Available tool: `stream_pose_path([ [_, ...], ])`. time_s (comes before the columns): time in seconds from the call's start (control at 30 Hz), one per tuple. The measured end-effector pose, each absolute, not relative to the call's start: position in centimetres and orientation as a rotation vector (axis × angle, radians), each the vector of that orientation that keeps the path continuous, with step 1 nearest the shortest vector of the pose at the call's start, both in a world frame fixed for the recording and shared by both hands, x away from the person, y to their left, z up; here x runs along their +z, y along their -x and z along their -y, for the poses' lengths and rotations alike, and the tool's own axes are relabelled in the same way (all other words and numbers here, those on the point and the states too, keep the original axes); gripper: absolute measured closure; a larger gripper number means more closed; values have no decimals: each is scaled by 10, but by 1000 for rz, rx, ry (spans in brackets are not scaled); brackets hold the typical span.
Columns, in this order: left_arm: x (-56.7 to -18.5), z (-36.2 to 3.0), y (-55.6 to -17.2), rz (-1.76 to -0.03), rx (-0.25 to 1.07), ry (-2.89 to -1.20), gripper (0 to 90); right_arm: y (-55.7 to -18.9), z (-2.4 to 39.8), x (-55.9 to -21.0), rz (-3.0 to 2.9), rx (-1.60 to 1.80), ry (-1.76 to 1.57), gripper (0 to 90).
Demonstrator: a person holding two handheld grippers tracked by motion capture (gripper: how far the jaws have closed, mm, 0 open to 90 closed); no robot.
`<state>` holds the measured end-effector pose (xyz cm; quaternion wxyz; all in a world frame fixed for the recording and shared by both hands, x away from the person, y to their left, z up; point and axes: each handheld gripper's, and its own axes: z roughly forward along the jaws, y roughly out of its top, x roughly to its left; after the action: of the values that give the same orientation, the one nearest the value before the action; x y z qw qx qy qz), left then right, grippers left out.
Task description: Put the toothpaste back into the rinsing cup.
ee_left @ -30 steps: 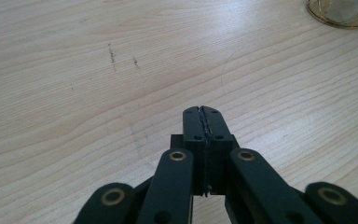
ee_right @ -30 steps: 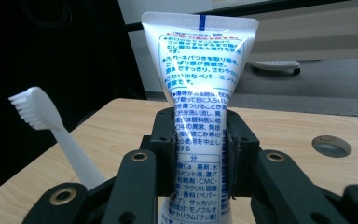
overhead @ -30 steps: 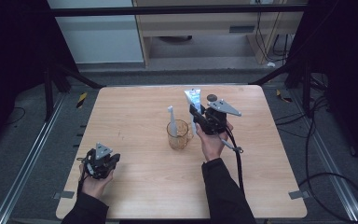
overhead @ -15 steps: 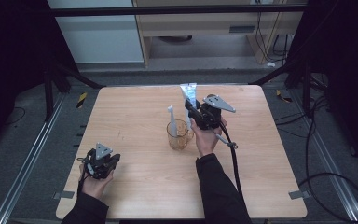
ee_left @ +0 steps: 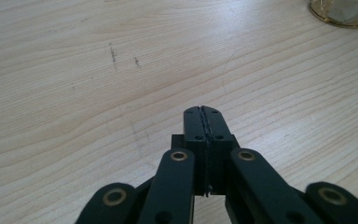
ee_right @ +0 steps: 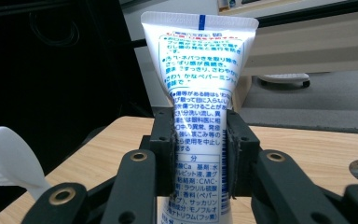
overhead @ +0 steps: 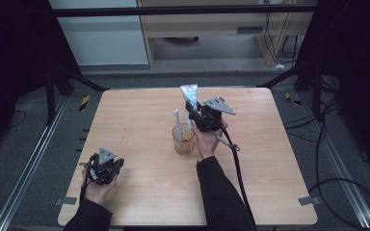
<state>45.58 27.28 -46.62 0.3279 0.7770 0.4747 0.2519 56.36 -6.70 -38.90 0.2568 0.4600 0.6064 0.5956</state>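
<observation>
The right gripper [overhead: 191, 107] is clamped on a white toothpaste tube [ee_right: 198, 93], its pads pressing the printed sides; the tube stands upright with its crimped end on top. It hangs just above and behind the gold wire cup [overhead: 183, 140], which sits mid-table with a white toothbrush [overhead: 177, 124] standing in it, head up. The left gripper [ee_left: 203, 122] has its jaws pressed together on nothing, low over the bare wooden table [overhead: 270, 159], well apart from the cup toward the near left corner.
</observation>
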Motion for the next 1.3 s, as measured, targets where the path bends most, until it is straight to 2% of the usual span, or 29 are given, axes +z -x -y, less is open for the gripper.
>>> stream_pose_path([
  [0.73, -466, -274, -456, -1246, 660, -2027, 898, -574, 47, -411, -1695, 1586, -1262, 684],
  [1.3, -466, -273, -456, -1245, 662, -2027, 898, -572, 49, -425, -1783, 1537, -1275, 657],
])
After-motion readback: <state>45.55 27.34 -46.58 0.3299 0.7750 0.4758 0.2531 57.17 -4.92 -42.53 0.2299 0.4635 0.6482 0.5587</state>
